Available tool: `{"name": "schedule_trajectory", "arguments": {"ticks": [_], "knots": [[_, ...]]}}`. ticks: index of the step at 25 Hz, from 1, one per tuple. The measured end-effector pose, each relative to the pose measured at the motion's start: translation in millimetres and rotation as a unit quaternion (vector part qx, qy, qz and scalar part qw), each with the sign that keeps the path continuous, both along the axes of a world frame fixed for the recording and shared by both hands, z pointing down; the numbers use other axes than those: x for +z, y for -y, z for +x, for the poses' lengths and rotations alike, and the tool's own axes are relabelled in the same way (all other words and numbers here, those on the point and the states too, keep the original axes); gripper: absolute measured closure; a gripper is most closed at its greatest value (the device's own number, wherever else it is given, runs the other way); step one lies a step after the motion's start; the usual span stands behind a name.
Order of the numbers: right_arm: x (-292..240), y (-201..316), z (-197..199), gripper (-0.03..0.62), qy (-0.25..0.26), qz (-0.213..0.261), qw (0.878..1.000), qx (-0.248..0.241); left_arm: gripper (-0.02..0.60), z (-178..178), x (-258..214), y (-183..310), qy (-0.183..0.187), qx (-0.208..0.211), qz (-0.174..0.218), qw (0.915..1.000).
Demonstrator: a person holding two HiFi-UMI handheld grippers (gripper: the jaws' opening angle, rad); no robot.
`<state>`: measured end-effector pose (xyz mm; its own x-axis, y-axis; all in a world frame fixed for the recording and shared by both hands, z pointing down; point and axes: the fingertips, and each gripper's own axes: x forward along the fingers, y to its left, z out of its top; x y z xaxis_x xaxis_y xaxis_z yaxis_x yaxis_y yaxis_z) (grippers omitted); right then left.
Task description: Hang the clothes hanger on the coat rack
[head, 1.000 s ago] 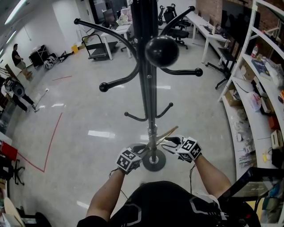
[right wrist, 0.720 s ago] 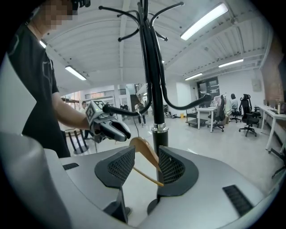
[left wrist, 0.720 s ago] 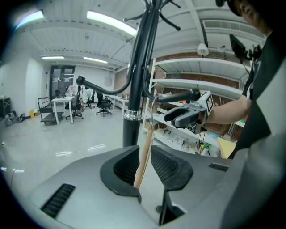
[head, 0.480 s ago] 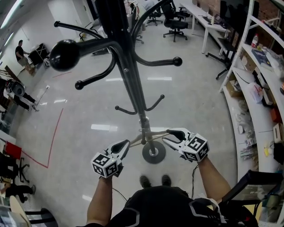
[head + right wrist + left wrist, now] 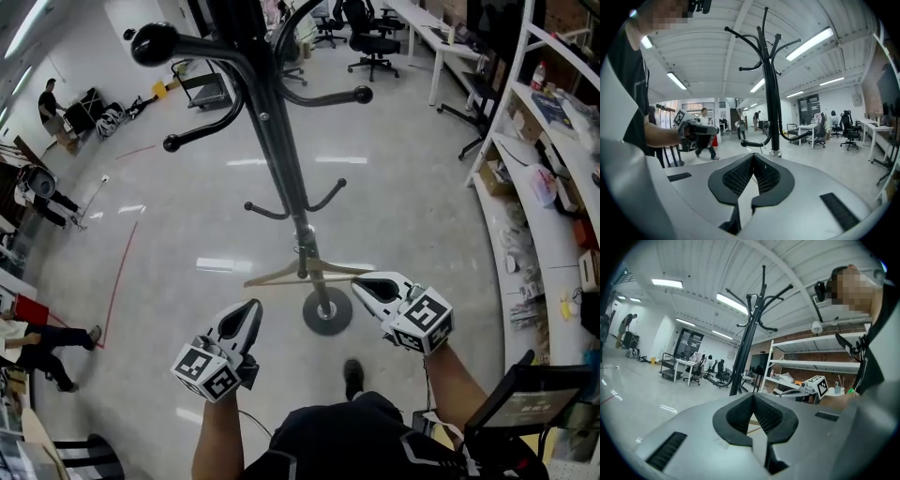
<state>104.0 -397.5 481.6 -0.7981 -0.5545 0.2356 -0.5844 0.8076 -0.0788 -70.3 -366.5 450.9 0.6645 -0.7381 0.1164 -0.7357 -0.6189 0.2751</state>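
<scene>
Grey and pressed tight, the left claw (image 5: pixel 252 307) and the right claw (image 5: pixel 360 282) are both clenched. Their jaws have just been closing, and each gripper view shows ribbed pads meeting with nothing between them. The two claws sit apart, one on either side of the coat rack (image 5: pixel 279 155).

Just beyond them the wooden clothes hanger (image 5: pixel 281 276) hangs free against the black pole, below the lowest pair of small hooks. Its right end shows just beside the right claw's tip. What its hook catches on I cannot tell.

Under it lies the rack's round base (image 5: pixel 326 317) on the glossy pale floor (image 5: pixel 187 225). White shelving (image 5: pixel 553 178) lines the right side, and office chairs (image 5: pixel 375 58) stand far off.
</scene>
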Motion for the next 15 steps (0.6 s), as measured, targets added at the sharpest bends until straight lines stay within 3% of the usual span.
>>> {"name": "schedule_trajectory", "arguments": {"ticks": [6, 10, 15], "knots": [[-13.6, -46.7, -5.2, 0.586, 0.032, 0.001, 0.997, 0.067, 0.583, -17.2, -15.3, -55.2, 0.001, 0.022, 0.016, 0.9996], [-31.5, -89.4, -7.7, 0.586, 0.048, -0.003, 0.992, 0.12, 0.583, -31.6, -29.7, -102.9, -0.025, 0.039, 0.02, 0.9987], [-57.3, -137.8, -9.0, 0.586, 0.044, 0.006, 0.985, 0.166, 0.583, -38.6, -30.0, -143.8, 0.0, 0.051, 0.028, 0.9983]]}}
